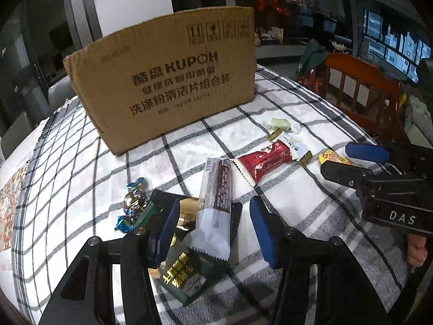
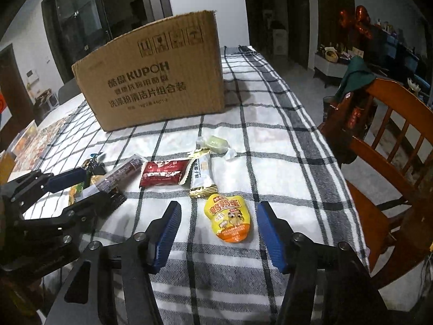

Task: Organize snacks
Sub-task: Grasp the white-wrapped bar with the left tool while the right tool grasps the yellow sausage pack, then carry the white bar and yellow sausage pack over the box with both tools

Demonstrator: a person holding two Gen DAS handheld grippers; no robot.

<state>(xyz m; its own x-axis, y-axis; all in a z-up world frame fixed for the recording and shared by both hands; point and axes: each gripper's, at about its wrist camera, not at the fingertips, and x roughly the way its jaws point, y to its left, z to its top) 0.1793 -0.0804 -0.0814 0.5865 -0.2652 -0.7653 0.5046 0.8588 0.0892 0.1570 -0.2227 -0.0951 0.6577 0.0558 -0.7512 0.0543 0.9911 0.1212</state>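
On the checked tablecloth [image 2: 270, 140] sits a big KUPOH cardboard box [image 2: 154, 81], snacks scattered in front. Left gripper [image 1: 213, 227] is spread around a long brown-and-white bar [image 1: 217, 200], pads not touching. Right gripper [image 2: 219, 233] is spread around the yellow quail-egg pouch [image 2: 230, 218].

1. A white cloth with black and grey checks [image 2: 270, 140] covers the worktop.
2. A wooden chair [image 2: 389, 146] stands just beside the worktop's right edge, and a dark green cloth [image 2: 354, 75] hangs over its back.
3. Red foil balloons [image 2: 357, 21] show in the dim room behind.
4. A colourful printed mat [image 2: 40, 140] lies at the worktop's far left.
5. A window [image 1: 392, 43] shows lit buildings outside.
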